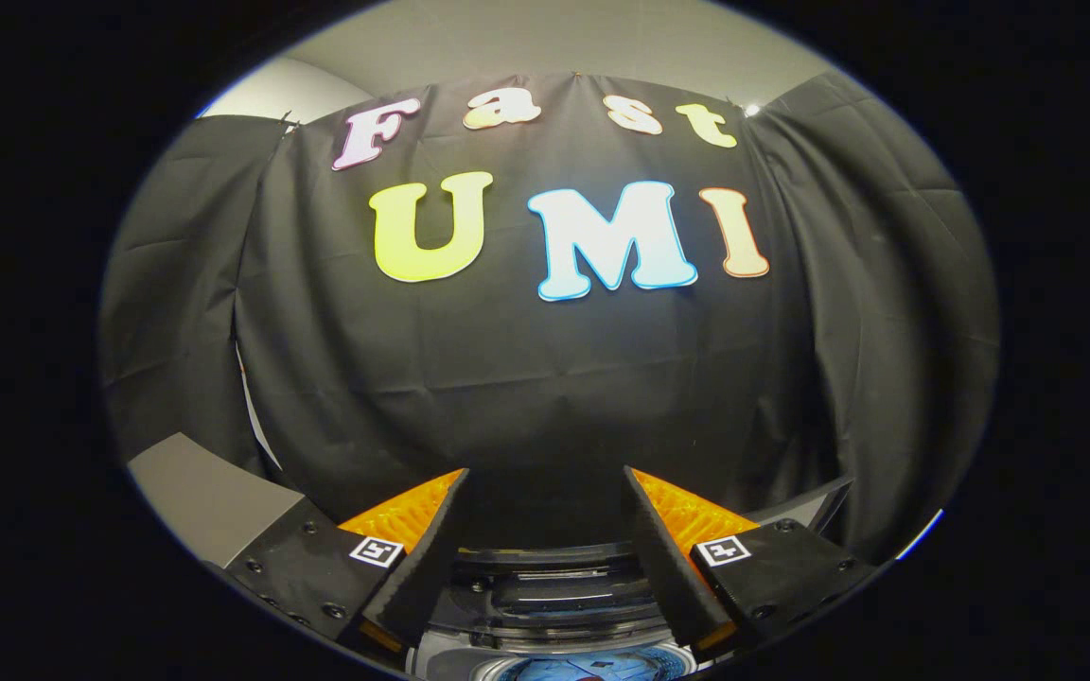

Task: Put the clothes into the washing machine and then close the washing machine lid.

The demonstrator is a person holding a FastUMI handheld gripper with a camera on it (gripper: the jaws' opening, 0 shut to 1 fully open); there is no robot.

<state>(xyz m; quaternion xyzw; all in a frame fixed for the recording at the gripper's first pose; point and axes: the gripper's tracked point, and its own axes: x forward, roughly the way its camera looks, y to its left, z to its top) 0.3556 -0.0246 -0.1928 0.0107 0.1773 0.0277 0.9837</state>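
We are holding the claw (545, 530) level and high, aimed at the black cloth wall (545, 378) of the booth, with its two fingers (417, 567) spread wide apart and nothing between them. No cloth is hanging from either finger, so the claw is carrying nothing.

The washing machine (554, 591) is sitting low, under and between the fingers, close below the claw. We are seeing its dark top rim and what looks like a clear lid (559, 572) standing raised at the back of the opening, though we cannot tell its angle for sure. Right under the claw a round drum mouth is showing, with something blue inside it, probably the clothes (592, 670), partly cut off and too small for us to be sure.

Our judgement: the clothes are looking already loaded, so the step in hand is closing the lid. To do it well we are tipping the claw down first so the lid comes into plain sight. Then we are bringing the fingers onto its upper edge from the front and pushing or drawing it over the opening in one slow arc. We are keeping the fingers apart and clear of the drum mouth as it drops. The risk is clipping the rim or letting the lid slam.

A grey table (204, 492) surface is lying off to the left, beyond the left finger.
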